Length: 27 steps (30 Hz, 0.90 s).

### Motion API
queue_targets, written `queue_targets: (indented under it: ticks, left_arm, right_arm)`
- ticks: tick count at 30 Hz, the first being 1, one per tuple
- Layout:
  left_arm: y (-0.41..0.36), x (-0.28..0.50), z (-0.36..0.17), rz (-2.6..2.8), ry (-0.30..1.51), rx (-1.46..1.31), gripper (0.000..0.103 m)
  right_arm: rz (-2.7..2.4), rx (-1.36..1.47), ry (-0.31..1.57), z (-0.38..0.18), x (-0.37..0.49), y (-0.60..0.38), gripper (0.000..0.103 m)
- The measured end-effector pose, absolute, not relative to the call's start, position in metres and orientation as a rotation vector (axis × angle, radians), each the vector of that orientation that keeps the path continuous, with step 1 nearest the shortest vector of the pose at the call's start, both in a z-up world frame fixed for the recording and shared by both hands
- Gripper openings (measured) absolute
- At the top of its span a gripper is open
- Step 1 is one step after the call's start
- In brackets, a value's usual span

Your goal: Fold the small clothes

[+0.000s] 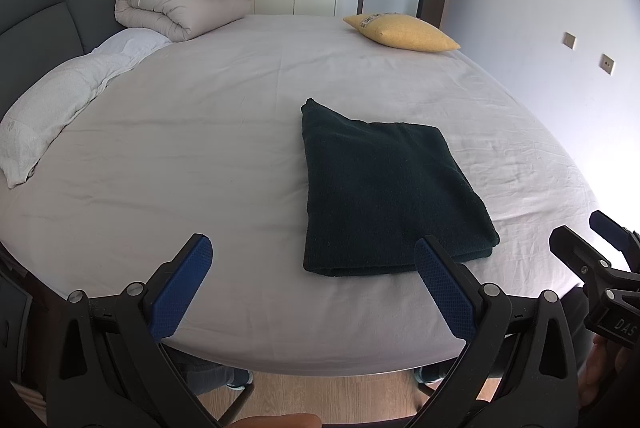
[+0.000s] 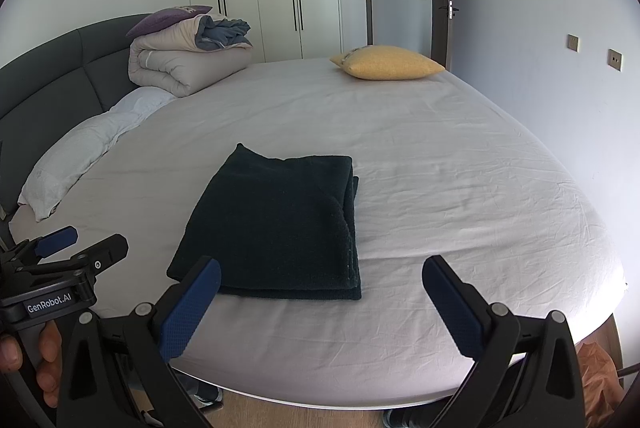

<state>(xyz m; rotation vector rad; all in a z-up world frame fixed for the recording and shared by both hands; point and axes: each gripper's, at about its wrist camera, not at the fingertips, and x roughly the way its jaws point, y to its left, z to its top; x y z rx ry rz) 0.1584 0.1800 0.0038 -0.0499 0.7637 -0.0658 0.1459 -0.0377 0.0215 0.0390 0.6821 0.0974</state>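
A dark green cloth [image 1: 388, 196] lies folded into a flat rectangle on the bed near its front edge; it also shows in the right wrist view [image 2: 276, 224]. My left gripper [image 1: 314, 280] is open and empty, held above the bed's front edge just short of the cloth's near edge. My right gripper [image 2: 320, 302] is open and empty, also just short of the cloth's near edge, to its right. Each gripper appears at the side of the other's view: the right one [image 1: 580, 240], the left one [image 2: 80, 242].
The bed sheet [image 1: 200, 148] is pale grey and lightly wrinkled. A yellow pillow [image 1: 402, 30] lies at the far right, a rolled duvet [image 1: 180, 6] with a purple pillow at the far left, and a white pillow [image 1: 60, 108] along the headboard. Wooden floor shows below the bed edge.
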Motion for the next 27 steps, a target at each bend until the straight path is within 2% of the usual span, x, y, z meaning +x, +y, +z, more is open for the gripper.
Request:
queue_targets:
  ticks: [27]
  left_arm:
    - [0.1812, 0.1592, 0.0012, -0.071, 0.769, -0.049, 0.103]
  right_arm:
    - [0.099, 0.038, 0.684, 0.0222, 0.1466, -0.0385, 0.103]
